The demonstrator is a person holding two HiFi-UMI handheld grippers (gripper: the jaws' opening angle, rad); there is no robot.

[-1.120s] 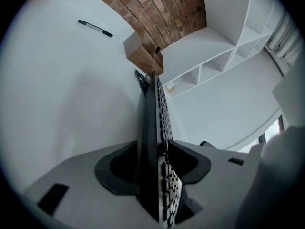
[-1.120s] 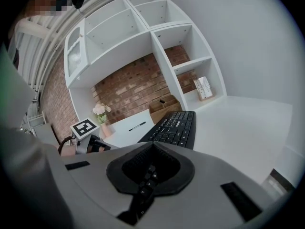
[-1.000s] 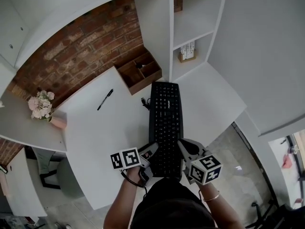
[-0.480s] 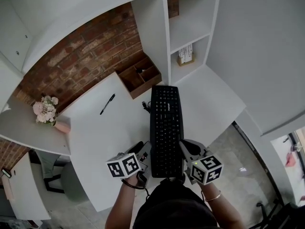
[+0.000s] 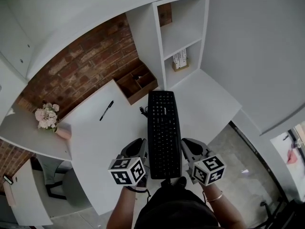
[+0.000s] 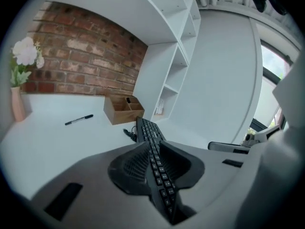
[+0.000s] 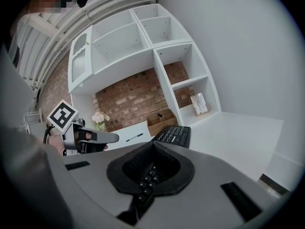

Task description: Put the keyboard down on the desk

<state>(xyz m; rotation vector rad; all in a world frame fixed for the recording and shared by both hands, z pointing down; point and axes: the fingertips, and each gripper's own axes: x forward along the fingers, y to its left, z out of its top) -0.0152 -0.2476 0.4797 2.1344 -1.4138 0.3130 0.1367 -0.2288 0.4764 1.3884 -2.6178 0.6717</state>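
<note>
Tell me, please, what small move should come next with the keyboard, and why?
Probably let the left tongs finish closing before anything else moves. They are closing round the keyboard's near left edge, while the right tongs clamp its right edge. Its near end seems to overhang the desk, so a two-sided hold looks safer for setting it down flat.

A person in a black top, forearms bare, wears a thin bracelet on the right wrist. A black cord loops at the left wrist. The left gripper and right gripper are matching light-grey moulded shells, each carrying a white cube printed with black square markers. Rounded black pads with a fine ribbed grid line the jaws, and dark rectangular slots mark the grey casings.
</note>
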